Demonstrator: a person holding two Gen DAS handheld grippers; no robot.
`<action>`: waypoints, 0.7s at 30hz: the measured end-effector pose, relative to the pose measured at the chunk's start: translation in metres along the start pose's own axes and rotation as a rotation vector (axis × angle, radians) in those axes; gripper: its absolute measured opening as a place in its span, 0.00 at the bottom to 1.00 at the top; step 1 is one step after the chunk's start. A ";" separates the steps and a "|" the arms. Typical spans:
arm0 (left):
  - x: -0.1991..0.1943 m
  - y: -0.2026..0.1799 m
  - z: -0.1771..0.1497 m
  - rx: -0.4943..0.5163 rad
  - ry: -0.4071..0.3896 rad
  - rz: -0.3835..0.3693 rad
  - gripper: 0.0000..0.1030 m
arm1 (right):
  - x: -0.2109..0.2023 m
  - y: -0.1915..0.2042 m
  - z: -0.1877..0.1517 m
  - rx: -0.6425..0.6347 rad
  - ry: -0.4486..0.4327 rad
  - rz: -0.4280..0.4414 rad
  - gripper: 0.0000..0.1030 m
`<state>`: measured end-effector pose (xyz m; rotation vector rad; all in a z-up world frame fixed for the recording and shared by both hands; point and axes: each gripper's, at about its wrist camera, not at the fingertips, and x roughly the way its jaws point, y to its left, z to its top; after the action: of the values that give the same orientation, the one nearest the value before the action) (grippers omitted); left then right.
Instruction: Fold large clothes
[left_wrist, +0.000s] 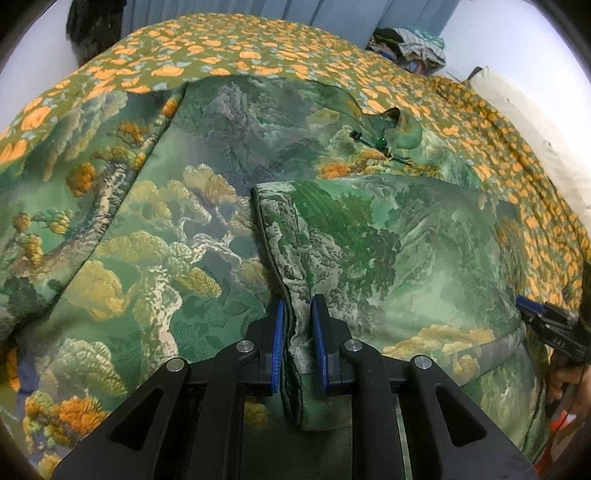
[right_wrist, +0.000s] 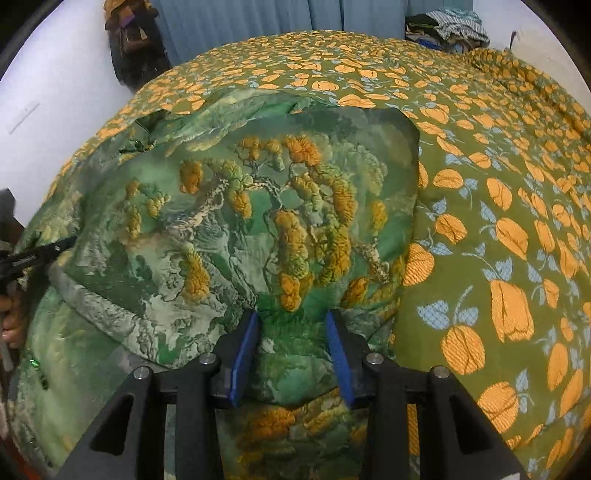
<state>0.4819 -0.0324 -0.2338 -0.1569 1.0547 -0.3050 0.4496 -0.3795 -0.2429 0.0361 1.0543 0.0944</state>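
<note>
A large green garment (left_wrist: 177, 221) woven with trees and mountains lies spread on an olive bedspread with orange flowers (left_wrist: 221, 48). Its collar with a small fastening (left_wrist: 384, 138) points to the far right. One side is folded over as a flap (left_wrist: 388, 240). My left gripper (left_wrist: 298, 306) is shut on the flap's piped edge, which runs up between the blue pads. In the right wrist view, my right gripper (right_wrist: 293, 317) is shut on a bunched fold of the garment (right_wrist: 221, 221). Each gripper shows at the other view's edge: right gripper (left_wrist: 546, 325), left gripper (right_wrist: 33, 254).
The bedspread (right_wrist: 498, 221) stretches bare to the right of the garment. A heap of clothes (right_wrist: 450, 22) sits at the far right corner, and dark items (right_wrist: 129, 40) hang at the far left by a blue curtain (right_wrist: 258, 18). A hand (right_wrist: 11, 325) holds the left gripper.
</note>
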 end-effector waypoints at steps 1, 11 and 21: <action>-0.004 -0.002 0.000 0.002 0.002 0.015 0.26 | -0.004 0.001 0.000 0.001 -0.012 -0.011 0.37; -0.105 0.030 -0.046 0.065 -0.032 0.128 0.79 | -0.092 0.031 -0.035 0.022 -0.190 -0.049 0.68; -0.191 0.184 -0.078 -0.370 -0.146 0.215 0.85 | -0.141 0.098 -0.086 0.007 -0.278 0.077 0.68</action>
<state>0.3580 0.2050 -0.1631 -0.3887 0.9651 0.0981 0.2996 -0.2969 -0.1553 0.0934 0.7756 0.1507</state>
